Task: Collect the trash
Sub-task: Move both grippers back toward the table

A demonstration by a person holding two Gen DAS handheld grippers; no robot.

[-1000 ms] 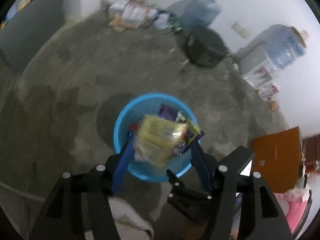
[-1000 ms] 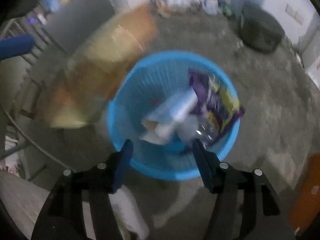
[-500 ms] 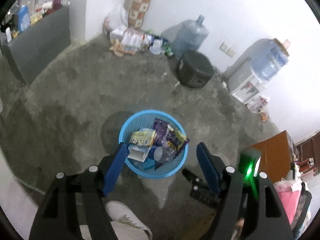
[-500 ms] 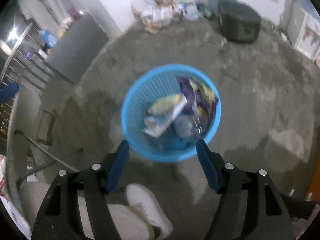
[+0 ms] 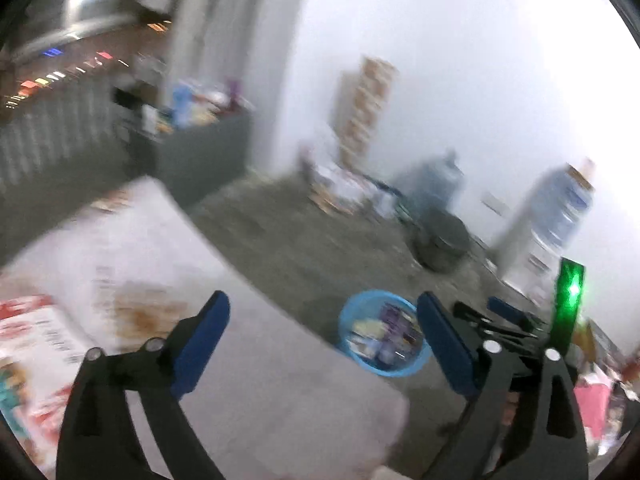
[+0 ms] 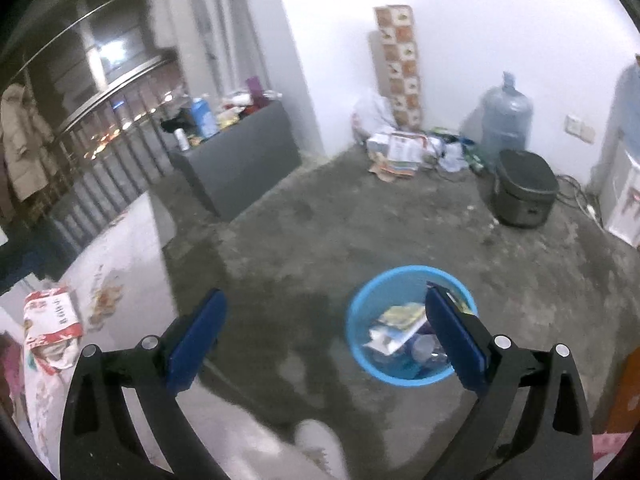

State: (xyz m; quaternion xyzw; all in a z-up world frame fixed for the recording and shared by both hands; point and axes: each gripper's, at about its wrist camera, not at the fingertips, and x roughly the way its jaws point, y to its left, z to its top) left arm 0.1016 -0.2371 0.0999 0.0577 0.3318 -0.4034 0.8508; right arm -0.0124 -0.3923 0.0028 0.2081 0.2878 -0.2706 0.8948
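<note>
both your grippers wide apart, holding nothing: left gripper point(image 5: 320, 332), right gripper point(image 6: 324, 328). blue basket point(image 6: 360, 300) on floor, trash point(image 6: 400, 324) inside it. black cooker point(image 6: 522, 188) beyond basket, near wall.

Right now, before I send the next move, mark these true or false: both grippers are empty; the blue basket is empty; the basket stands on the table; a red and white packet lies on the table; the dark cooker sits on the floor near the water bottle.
1. Both grippers are empty. True: the left gripper and the right gripper are open and hold nothing.
2. The blue basket is empty. False: wrappers and packets lie in it.
3. The basket stands on the table. False: it stands on the concrete floor, beside the table.
4. A red and white packet lies on the table. True.
5. The dark cooker sits on the floor near the water bottle. True.
</note>
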